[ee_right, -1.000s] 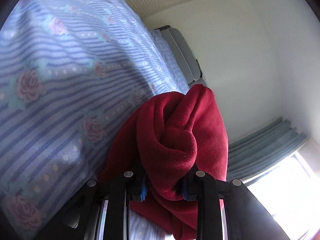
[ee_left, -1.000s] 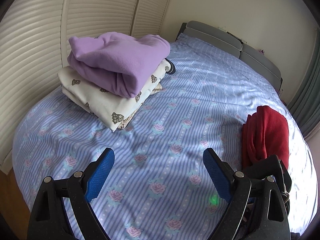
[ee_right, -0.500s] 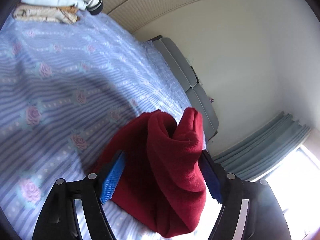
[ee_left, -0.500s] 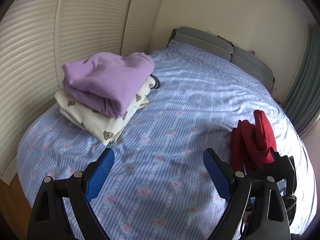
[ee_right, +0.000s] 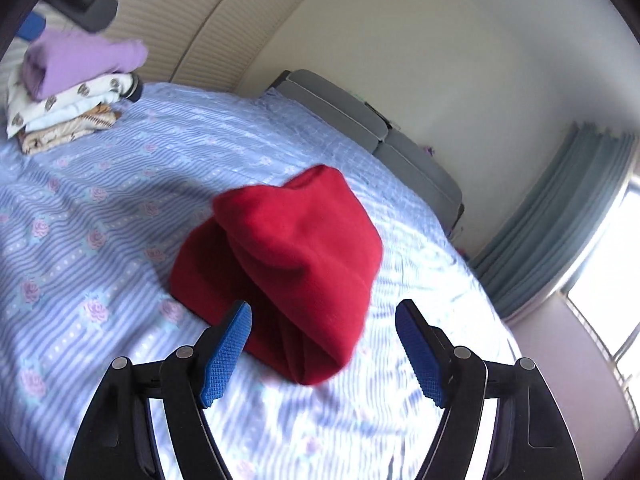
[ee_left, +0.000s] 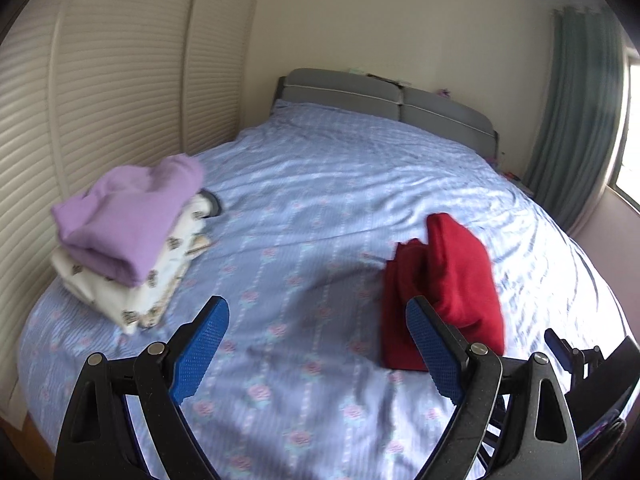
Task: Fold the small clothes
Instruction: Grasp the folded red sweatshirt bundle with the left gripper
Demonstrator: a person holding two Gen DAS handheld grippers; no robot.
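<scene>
A folded red garment (ee_right: pixel 296 264) lies loose on the blue striped bedsheet (ee_right: pixel 100 208), just beyond my right gripper (ee_right: pixel 322 344), whose blue pads stand open and clear of the cloth. The left wrist view has the same red garment (ee_left: pixel 444 292) at the right, partly behind the right finger of my left gripper (ee_left: pixel 318 344), which hangs open above the sheet (ee_left: pixel 304 216) with nothing between its pads. A pile of folded clothes, lilac garment (ee_left: pixel 128 216) on top of a white printed one (ee_left: pixel 120 296), sits at the bed's left side. The right gripper (ee_left: pixel 576 360) shows at the lower right edge.
Slatted wardrobe doors (ee_left: pixel 100 92) run along the bed's left side. A grey padded headboard (ee_left: pixel 384 100) closes the far end. Green curtains (ee_left: pixel 576 120) and a bright window are at the right. The folded pile (ee_right: pixel 68 88) also shows at the upper left in the right wrist view.
My right gripper let go of the red garment, opened and drew back and up; the garment now rests on the sheet. The left gripper rose and pulled back, staying open.
</scene>
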